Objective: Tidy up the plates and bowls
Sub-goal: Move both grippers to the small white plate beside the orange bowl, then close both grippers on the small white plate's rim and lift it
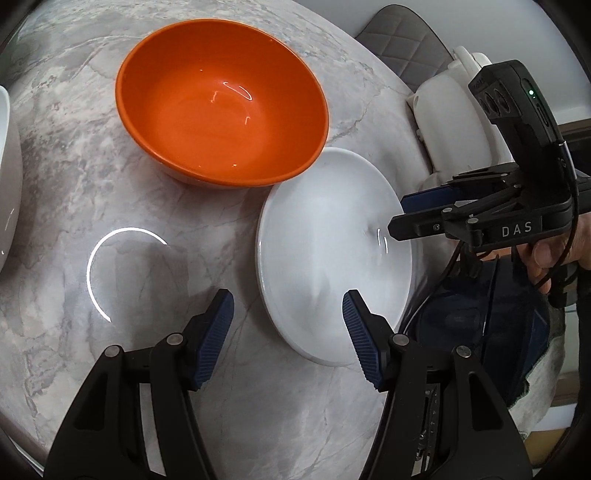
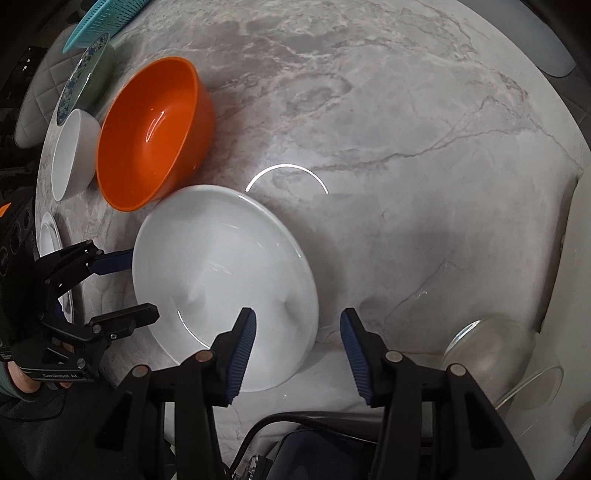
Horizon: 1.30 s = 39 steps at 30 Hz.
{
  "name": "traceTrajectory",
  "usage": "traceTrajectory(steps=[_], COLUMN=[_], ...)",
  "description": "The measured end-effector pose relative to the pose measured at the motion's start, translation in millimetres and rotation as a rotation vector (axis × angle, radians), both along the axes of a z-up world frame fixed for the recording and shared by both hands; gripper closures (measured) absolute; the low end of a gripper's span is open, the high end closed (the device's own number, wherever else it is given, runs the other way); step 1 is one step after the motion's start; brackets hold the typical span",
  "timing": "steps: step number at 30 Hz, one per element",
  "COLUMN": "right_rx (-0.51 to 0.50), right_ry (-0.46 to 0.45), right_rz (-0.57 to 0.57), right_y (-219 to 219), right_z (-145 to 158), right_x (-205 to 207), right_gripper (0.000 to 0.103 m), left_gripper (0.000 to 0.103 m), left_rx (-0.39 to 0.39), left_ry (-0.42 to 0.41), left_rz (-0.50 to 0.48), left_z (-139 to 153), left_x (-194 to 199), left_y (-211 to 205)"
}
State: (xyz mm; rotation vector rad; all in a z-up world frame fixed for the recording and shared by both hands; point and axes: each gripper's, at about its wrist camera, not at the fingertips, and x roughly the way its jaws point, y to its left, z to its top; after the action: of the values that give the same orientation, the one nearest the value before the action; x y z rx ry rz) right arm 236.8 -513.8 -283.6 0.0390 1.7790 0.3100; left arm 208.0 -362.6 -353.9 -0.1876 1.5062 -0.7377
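A white plate (image 1: 325,254) lies flat on the marble table, touching an orange bowl (image 1: 221,99) behind it. My left gripper (image 1: 288,328) is open, its right finger above the plate's near edge. My right gripper (image 1: 397,212) reaches over the plate's right rim, open. In the right wrist view the plate (image 2: 214,273) lies at centre left, the orange bowl (image 2: 155,129) beyond it. My right gripper (image 2: 297,350) is open there, its left finger over the plate. My left gripper (image 2: 138,282) is open at the plate's left edge.
A small white bowl (image 2: 72,155), a patterned green plate (image 2: 86,74) and a turquoise strainer (image 2: 99,22) stand at the table's left in the right wrist view. Another white plate (image 2: 50,236) lies by my left gripper. A glass bowl (image 2: 491,350) sits at lower right. A white jug (image 1: 450,122) stands behind my right gripper.
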Motion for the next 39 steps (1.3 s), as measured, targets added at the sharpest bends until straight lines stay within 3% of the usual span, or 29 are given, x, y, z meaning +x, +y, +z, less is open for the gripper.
traceTrajectory(steps=[3,5,6,12,16,18,24,39], right_rx=[0.004,-0.010,-0.019,-0.022,-0.018,-0.016,-0.054,-0.086], right_ry=[0.002,0.015,0.018,0.033,0.051,0.056,0.064,0.050], right_rz=[0.006,0.014,0.018,0.016,0.031,0.038,0.048,0.067], right_y=[-2.0,-1.5,-1.2,1.0,4.7,6.2,5.0,18.3], right_z=[-0.9,-3.6,-5.4,-12.3,-20.2,-23.5,-31.8,-25.6], right_x=[3.6,6.9,9.6,15.5,13.1,13.8,10.5,6.8], right_gripper=[0.051,0.051,0.052,0.055,0.064,0.074,0.088,0.089], left_gripper=[0.049,0.071,0.074,0.076,0.087,0.089,0.092,0.094], left_rx=[0.017,0.022,0.024,0.018,0.016,0.015,0.039,0.034], left_ry=[-0.007,0.006,0.011,0.021,0.033,0.038,0.038,0.057], left_rz=[-0.010,-0.008,-0.006,-0.003,0.000,-0.001,-0.027,-0.047], left_z=[-0.4,-3.5,-5.4,-6.3,-5.9,-6.4,-4.3,-2.3], left_x=[-1.0,-2.8,-3.2,-4.6,-1.5,-0.1,2.8,-2.8], left_y=[-8.0,-9.3,-9.9,-10.6,2.1,3.4,7.1,9.6])
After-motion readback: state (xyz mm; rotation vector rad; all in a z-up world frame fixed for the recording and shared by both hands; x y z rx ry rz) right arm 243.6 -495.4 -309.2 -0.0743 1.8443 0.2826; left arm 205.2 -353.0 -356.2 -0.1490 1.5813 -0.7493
